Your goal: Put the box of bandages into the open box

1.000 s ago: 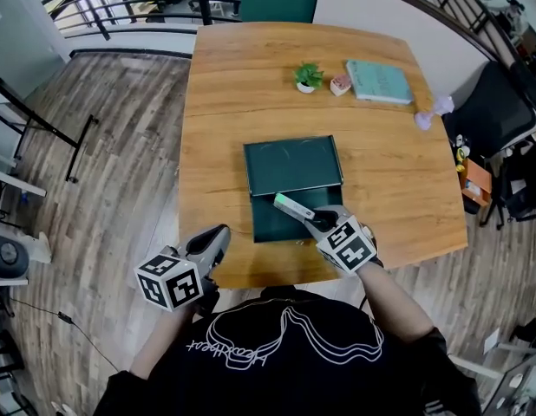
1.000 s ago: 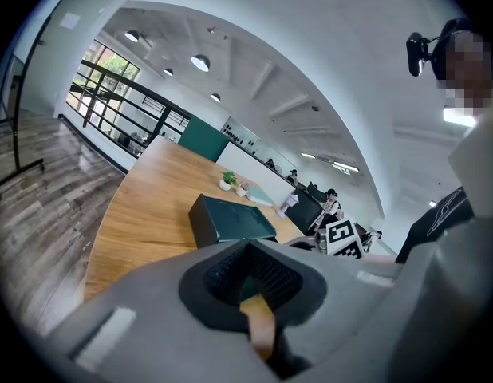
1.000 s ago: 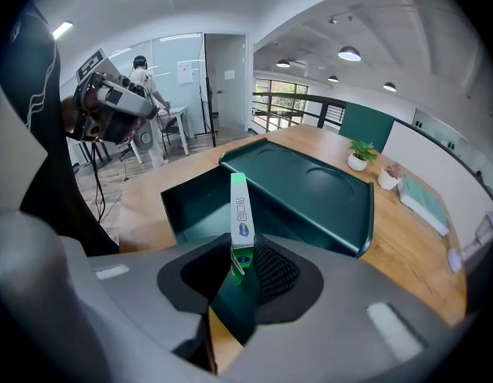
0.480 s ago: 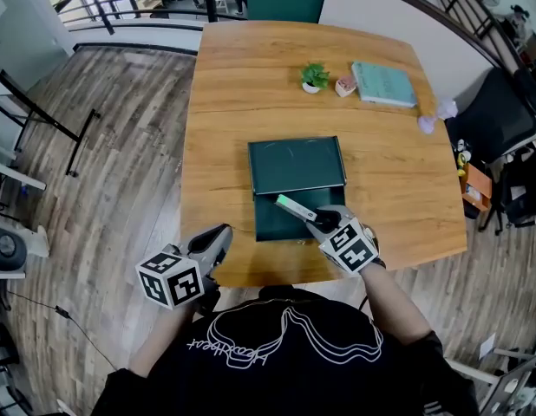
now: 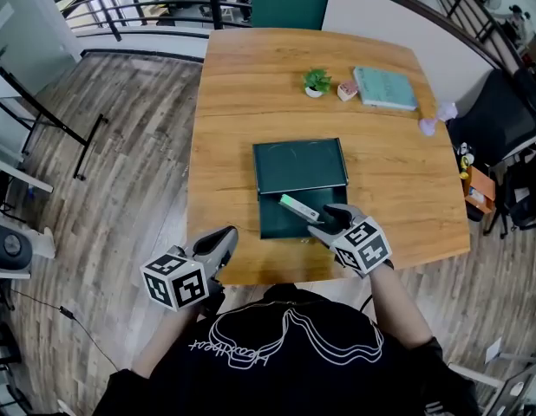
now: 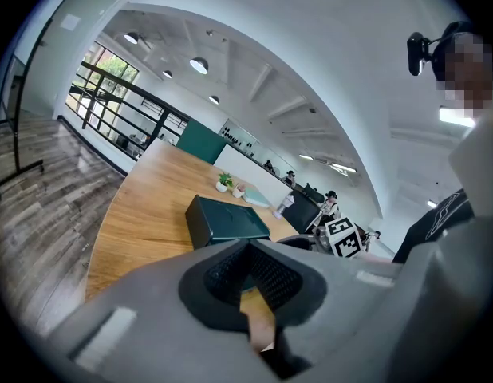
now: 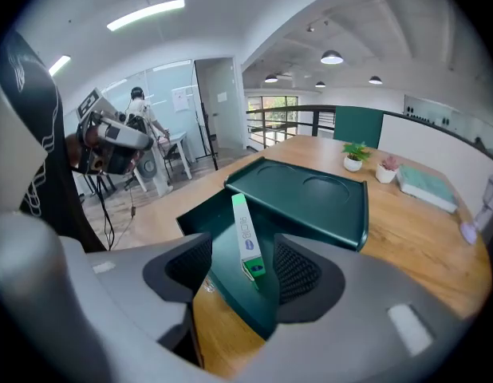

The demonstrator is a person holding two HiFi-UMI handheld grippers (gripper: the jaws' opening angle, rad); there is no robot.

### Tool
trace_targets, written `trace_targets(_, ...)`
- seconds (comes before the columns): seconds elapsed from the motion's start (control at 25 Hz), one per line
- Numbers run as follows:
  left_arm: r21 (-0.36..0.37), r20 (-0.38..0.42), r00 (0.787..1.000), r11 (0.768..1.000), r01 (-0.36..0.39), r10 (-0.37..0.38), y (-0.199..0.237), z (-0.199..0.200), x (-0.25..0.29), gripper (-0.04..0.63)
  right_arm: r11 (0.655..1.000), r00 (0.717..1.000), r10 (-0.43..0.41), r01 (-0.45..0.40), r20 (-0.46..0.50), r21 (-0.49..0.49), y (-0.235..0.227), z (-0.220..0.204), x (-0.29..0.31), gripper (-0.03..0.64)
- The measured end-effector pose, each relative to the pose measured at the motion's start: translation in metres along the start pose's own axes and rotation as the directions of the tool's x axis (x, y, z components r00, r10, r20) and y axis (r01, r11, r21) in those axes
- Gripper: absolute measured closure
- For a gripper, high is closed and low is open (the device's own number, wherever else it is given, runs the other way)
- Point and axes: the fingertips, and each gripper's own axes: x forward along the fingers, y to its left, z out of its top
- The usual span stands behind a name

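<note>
Clutter on the table point(image 5: 251, 102) sits well away from my work: a small potted plant point(image 5: 317, 81), a pink pot point(image 5: 345, 91) just beside it and a teal book point(image 5: 385, 87) line the far edge, with a pale purple object point(image 5: 433, 120) near the right rim. A black chair point(image 5: 498, 111) stands off that side. The open box point(image 5: 281, 224), dark green, lies near me, and its lid point(image 5: 300, 165) rests flat against the box's far side. Nothing stands between the grippers and the box.

My left gripper point(image 5: 223, 237) hangs at the near table edge, apart from the box, its jaws closed tip to tip with nothing between them.

My right gripper point(image 5: 324, 219) points down into the open box from its near right corner. Its jaws have just been opening and now stand wide. The box of bandages point(image 7: 246, 238) is between them but clear of both pads, so I have no hold on it. Its near end is low inside the open box, and it slants up and away toward the lid; I cannot tell what the far end rests on.

It is a long, slim white carton with green ends and a small blue mark on its side.
</note>
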Motion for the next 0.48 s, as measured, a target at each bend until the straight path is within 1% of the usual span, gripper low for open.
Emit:
trace_targets(0.16,0.006,0.007,1.000,1.000,-0.002,0.002,-0.003,-0.004,-0.013,0.595,0.994,0.992,0.035,-0.048,0.122,0.103,0.019,0.020,-0.018,0.348)
trace_targets(0.32,0.010,0.010,1.000,1.000,0.009,-0.009,-0.012,-0.010,-0.029,0.595,0.979,0.967,0.100,-0.138,0.234,0.152,0.054,0.039,-0.037,0.369)
trace_targets(0.44,0.020,0.011,1.000,1.000,0.022,-0.023,-0.020,-0.014,-0.041,0.595,0.965,0.944,0.151,-0.205,0.294,0.163,0.084,0.048,-0.050,0.405)
trace_targets(0.48,0.025,0.011,1.000,0.999,0.027,-0.028,-0.023,-0.016,-0.044,0.595,0.962,0.936,0.162,-0.220,0.311,0.161,0.094,0.050,-0.054,0.435)
